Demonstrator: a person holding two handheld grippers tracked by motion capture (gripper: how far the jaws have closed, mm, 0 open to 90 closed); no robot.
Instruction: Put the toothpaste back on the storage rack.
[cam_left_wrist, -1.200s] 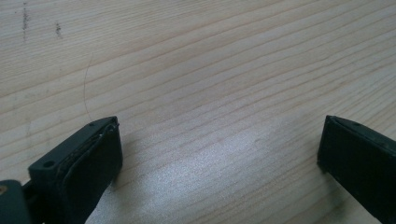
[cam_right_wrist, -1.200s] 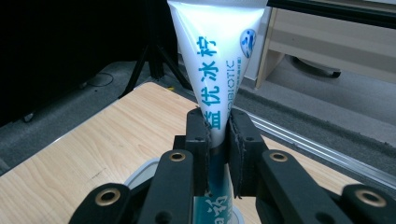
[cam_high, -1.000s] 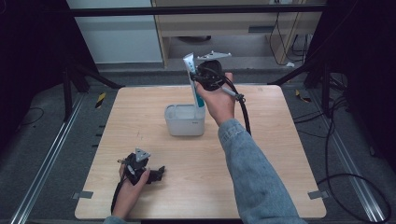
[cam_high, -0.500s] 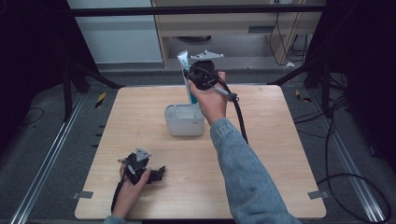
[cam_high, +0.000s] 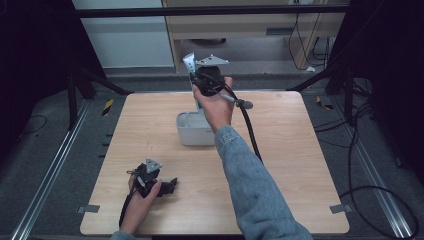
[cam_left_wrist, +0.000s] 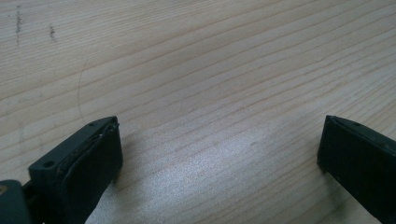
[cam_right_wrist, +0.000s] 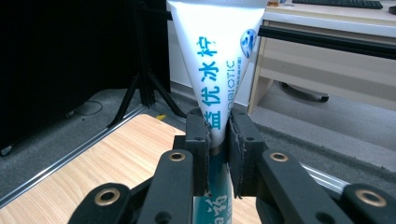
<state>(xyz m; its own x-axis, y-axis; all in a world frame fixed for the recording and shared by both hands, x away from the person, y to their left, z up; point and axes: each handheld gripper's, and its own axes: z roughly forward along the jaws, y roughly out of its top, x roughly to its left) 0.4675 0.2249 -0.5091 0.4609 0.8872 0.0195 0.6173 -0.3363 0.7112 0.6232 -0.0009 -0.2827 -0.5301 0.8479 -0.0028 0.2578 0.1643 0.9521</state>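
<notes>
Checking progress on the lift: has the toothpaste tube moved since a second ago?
Yes. The toothpaste tube, clamped in the right gripper, has drifted toward the table's far edge and slightly left, relative to the white bin.

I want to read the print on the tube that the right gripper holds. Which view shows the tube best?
The right gripper view: the white tube stands close up, blue print legible, pinched between the right gripper's pads. The high view shows the tube small, its flat end above the hand, over the white bin. The left gripper view looks at bare tabletop.
</notes>
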